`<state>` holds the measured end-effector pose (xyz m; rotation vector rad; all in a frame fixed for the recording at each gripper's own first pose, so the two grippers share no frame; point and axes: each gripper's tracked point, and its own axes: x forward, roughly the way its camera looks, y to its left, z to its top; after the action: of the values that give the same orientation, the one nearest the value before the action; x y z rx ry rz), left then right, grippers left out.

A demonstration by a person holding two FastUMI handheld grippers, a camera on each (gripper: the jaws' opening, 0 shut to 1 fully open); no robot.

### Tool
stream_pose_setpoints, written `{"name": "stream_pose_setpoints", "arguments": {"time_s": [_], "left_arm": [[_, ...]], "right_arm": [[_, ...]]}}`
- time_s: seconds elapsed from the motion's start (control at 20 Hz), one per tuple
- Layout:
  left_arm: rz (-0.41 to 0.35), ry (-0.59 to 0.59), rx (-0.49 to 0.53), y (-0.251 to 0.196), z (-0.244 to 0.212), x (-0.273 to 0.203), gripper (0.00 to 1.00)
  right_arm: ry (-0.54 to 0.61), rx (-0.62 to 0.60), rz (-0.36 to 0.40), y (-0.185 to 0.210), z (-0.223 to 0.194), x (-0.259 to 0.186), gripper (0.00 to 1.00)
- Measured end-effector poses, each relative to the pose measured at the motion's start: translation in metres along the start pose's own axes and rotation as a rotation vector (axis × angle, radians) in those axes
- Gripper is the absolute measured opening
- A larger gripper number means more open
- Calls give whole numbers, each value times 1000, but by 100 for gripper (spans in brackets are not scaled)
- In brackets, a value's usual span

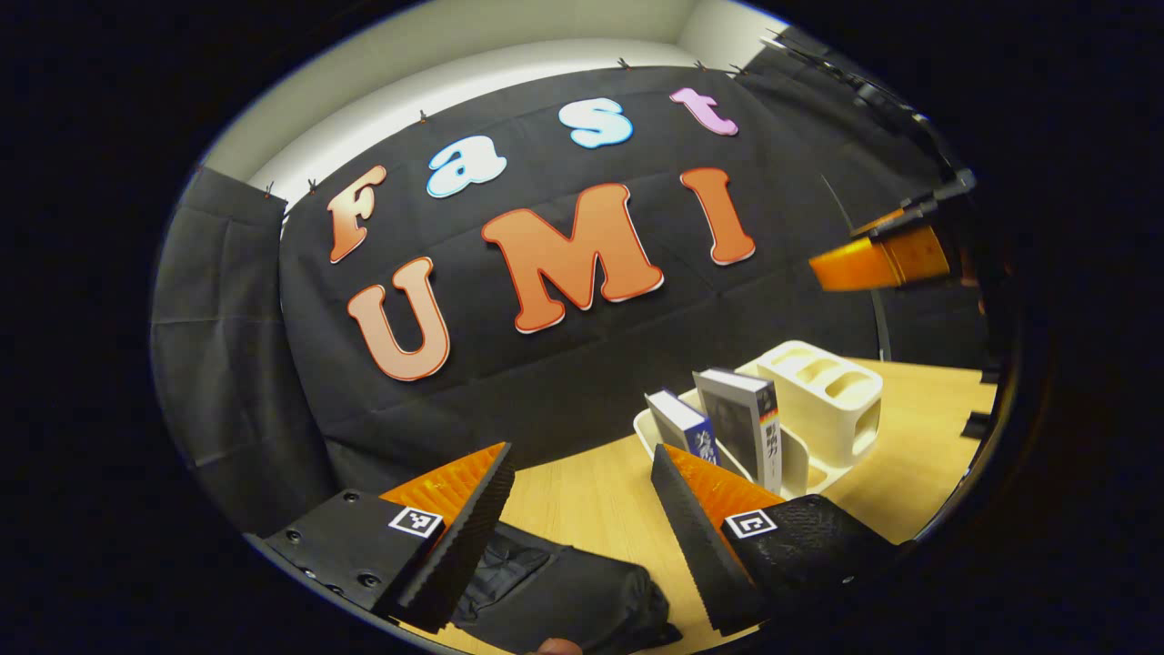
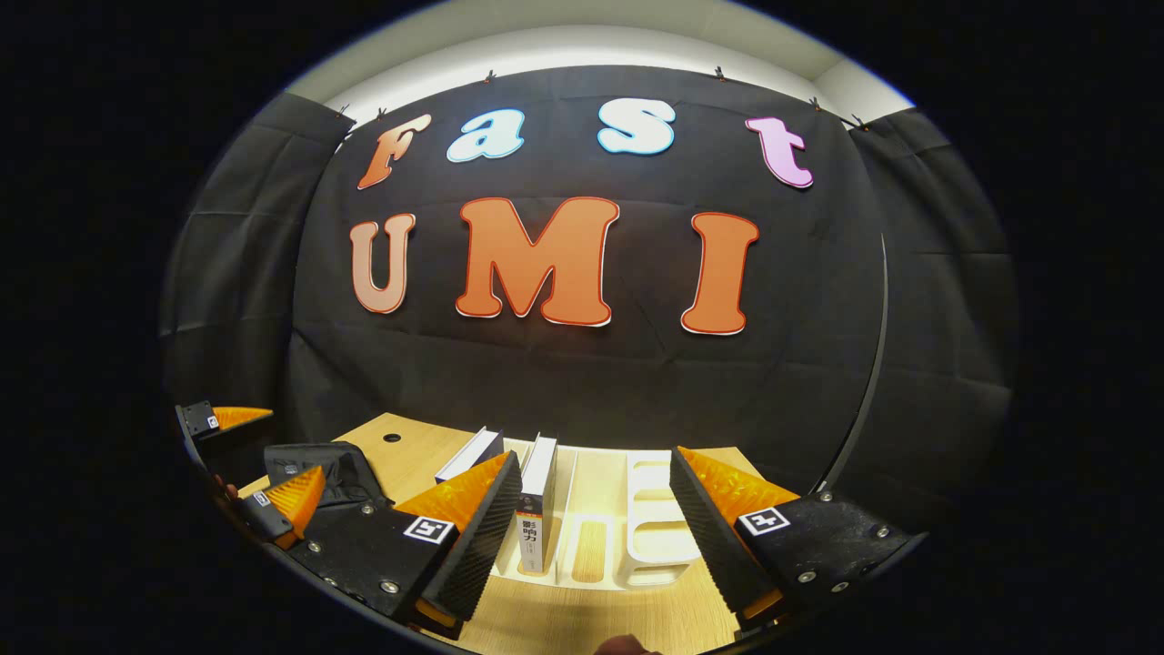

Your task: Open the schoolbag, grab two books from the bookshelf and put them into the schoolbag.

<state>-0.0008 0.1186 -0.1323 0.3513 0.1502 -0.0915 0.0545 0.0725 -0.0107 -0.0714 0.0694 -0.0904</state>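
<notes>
Two books are standing upright in a white rack (image 2: 650, 537) on the wooden table (image 1: 591, 500): a blue book (image 1: 684, 426) and a grey book (image 1: 747, 420) just beside it. We are seeing the left gripper (image 1: 582, 532) hanging with fingers spread wide over the black schoolbag (image 1: 564, 591), grasping nothing. We are seeing the right gripper (image 2: 591, 532) likewise released, fingers apart before the rack, the grey book between them but untouched.

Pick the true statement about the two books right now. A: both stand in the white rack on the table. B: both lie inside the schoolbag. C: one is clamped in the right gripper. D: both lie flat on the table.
A: both books stand upright in the white rack, and the right gripper is open and holds nothing.
</notes>
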Motion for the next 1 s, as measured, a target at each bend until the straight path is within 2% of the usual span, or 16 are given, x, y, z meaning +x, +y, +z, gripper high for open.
{"name": "stream_pose_setpoints", "arguments": {"time_s": [0.2,0.45,1.0], "left_arm": [[2,94,119,-13,-52,-2,98],[-13,181,222,-24,-97,-1,98],[-72,385,396,-42,-206,-9,98]], "right_arm": [[17,-2,-5,-5,-8,1,98],[21,-2,-17,-13,-10,1,98],[14,-13,-52,-25,-6,4,98]]}}
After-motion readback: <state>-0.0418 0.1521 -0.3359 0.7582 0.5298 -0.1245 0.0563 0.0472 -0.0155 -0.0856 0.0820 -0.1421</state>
